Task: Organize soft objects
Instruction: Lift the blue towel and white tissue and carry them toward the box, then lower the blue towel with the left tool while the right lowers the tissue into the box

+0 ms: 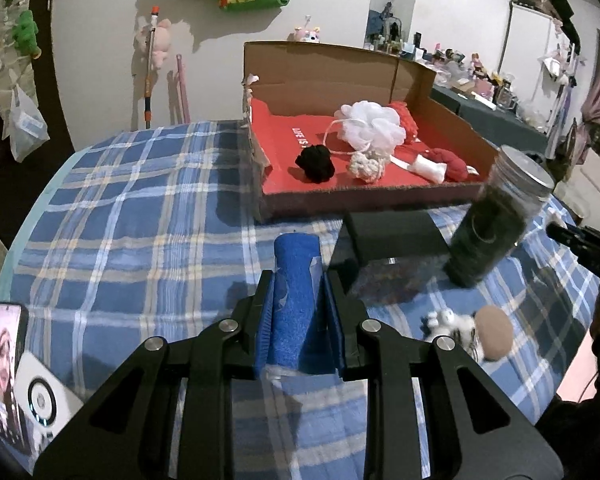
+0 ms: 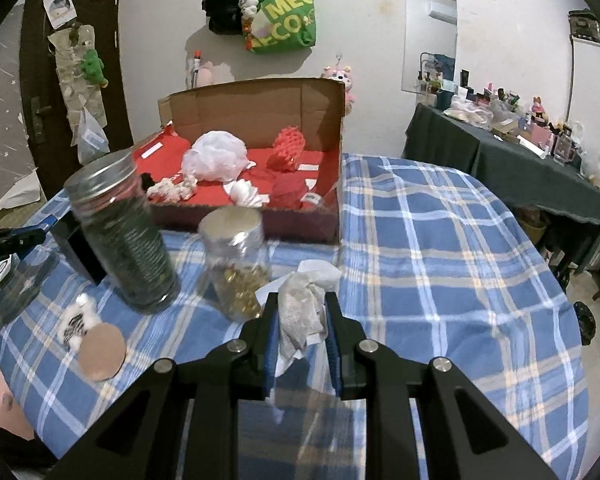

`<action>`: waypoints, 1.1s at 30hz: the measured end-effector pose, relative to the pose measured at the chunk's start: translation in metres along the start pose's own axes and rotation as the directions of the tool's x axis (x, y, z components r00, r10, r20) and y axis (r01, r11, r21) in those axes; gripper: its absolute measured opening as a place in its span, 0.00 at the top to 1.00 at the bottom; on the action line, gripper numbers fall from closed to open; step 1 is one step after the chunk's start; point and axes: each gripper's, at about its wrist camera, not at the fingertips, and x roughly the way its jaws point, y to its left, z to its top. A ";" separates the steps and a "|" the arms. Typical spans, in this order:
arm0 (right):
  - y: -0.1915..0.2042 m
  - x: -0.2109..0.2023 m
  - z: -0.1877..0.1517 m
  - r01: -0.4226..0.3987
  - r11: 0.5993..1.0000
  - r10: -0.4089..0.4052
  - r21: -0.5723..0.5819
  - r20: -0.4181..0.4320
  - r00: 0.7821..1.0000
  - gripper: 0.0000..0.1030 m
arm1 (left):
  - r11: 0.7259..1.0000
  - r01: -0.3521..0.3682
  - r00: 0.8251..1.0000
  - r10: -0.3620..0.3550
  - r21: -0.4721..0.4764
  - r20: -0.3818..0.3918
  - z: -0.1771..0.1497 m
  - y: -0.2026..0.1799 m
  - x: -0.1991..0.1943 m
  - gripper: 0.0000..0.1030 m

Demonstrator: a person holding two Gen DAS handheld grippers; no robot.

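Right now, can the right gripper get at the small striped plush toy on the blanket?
Probably not yet. The right gripper is shut on a white cloth, and the clear jar and dark jar stand near the path to the striped plush toy.

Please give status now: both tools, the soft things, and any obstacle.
Left tool shut on blue roll. Right tool shut on white cloth. Box ahead, partly filled. Two jars stand before it.

Green hanging bag — "MEG", "ECO" — both cut off.

Plaid bed: box, jars
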 end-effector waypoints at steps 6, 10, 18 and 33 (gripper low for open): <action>-0.008 0.014 0.023 0.003 1.000 -0.004 -0.026 -0.003 1.000 0.78 | 0.999 0.010 1.000 -0.010 0.042 0.003 0.025 -0.001 0.010 0.78; -0.009 0.024 0.042 -0.016 0.999 0.016 -0.049 -0.008 1.000 0.78 | 0.997 0.030 1.000 -0.030 0.065 0.004 0.043 -0.001 0.016 0.78; -0.003 0.043 0.082 -0.078 0.991 0.076 -0.105 -0.023 0.997 0.78 | 0.991 0.085 0.996 -0.084 0.108 -0.014 0.082 -0.010 0.033 0.78; 0.019 0.159 0.176 -0.115 0.983 0.067 -0.140 -0.310 0.948 0.78 | 0.984 0.073 0.975 -0.036 0.164 -0.217 0.167 -0.037 0.126 0.78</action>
